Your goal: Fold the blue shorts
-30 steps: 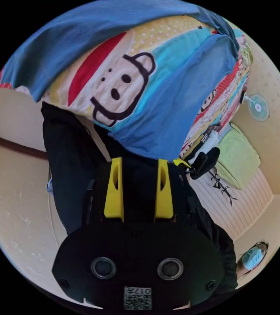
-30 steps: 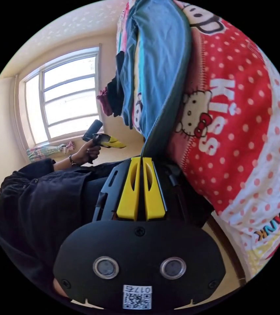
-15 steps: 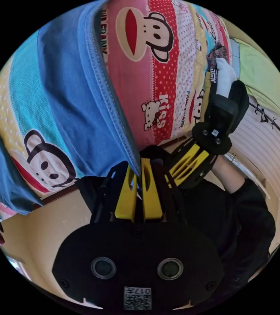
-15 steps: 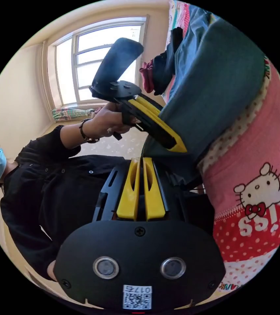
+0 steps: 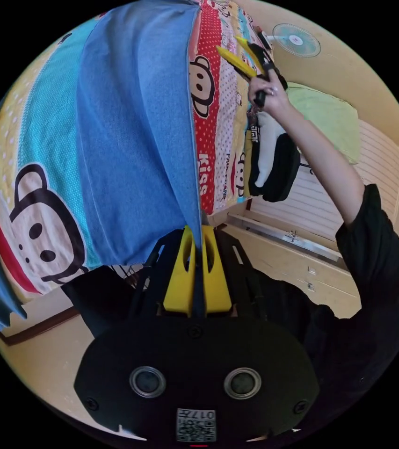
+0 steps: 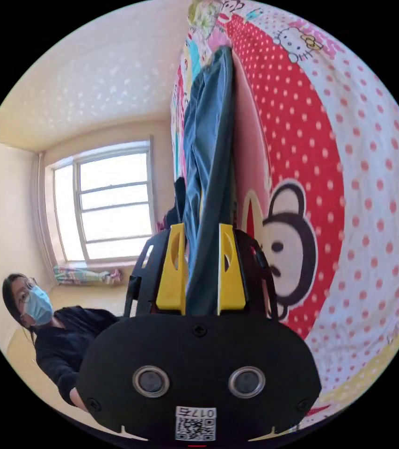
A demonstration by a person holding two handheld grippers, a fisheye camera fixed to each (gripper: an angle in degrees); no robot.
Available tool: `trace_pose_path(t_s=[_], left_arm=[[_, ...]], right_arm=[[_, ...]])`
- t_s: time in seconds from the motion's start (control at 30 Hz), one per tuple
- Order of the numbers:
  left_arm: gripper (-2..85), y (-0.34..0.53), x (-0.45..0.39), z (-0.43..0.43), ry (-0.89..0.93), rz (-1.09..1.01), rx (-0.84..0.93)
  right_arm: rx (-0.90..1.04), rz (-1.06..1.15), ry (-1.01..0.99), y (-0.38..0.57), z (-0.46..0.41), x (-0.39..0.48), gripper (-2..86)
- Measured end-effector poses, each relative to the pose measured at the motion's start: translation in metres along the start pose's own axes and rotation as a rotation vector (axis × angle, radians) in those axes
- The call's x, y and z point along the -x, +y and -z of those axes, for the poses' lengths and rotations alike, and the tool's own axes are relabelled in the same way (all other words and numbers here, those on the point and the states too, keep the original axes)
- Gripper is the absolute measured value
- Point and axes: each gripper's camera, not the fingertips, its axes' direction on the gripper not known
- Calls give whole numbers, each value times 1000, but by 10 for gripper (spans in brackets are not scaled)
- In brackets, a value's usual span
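Bed [image 5: 218,121]: cartoon-print cover with monkey faces and red dotted bands takes the upper left and centre of the left gripper view, and the right half of the right gripper view.

Blue shorts [image 5: 134,140]: spread over that cover, running from the top of the left gripper view down to my own jaws at centre. In the right gripper view the shorts [image 6: 208,154] appear as a narrow, edge-on band of cloth from upper centre down into the jaws.

Left gripper [image 5: 198,234]: jaws drawn together, pinching an edge or corner of the shorts just above centre frame.

Right gripper [image 6: 201,243]: jaws parted, cloth passing between them; they flank the fabric without pressing on it, so it reads as let go or not yet taken. The same gripper appears at the upper right of the left gripper view [image 5: 241,54], held in my hand [image 5: 267,91], well apart from the left one.

Step in hand, as I judge it: a fold along the length of the shorts, one end held, the other end loose.

Next move calls for: closing the right jaws on the cloth between them, or withdrawing cleanly, then carrying the pinched left edge across and laying it flat without dragging the lower layer.
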Motion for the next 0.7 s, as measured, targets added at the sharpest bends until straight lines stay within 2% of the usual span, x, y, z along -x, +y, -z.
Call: trace_pose_path(t_s=[0.07,0.2,0.4,0.43,0.5,0.6,0.7], left_arm=[[-9,6,10,9,38,-21,-10],[-9,20,40,43,218,-10,-61],[-9,51,95,116,586,69,-173],[-9,59,107,136,641,82,-208],[-9,75,127,167,739,94,-282],[-8,105,161,219,875,109,-410],[-9,137,194,264,890,159,-514]], right_arm=[[-134,-27,-37,-27,-13,-10,118],[-328,-45,96,-66,-54,-15,120],[-375,48,150,-87,-109,10,27],[-398,67,140,-87,-113,16,23],[-475,132,-36,-91,-135,32,16],[-472,169,-224,-110,-186,49,12],[-394,195,-148,-134,-260,75,11]])
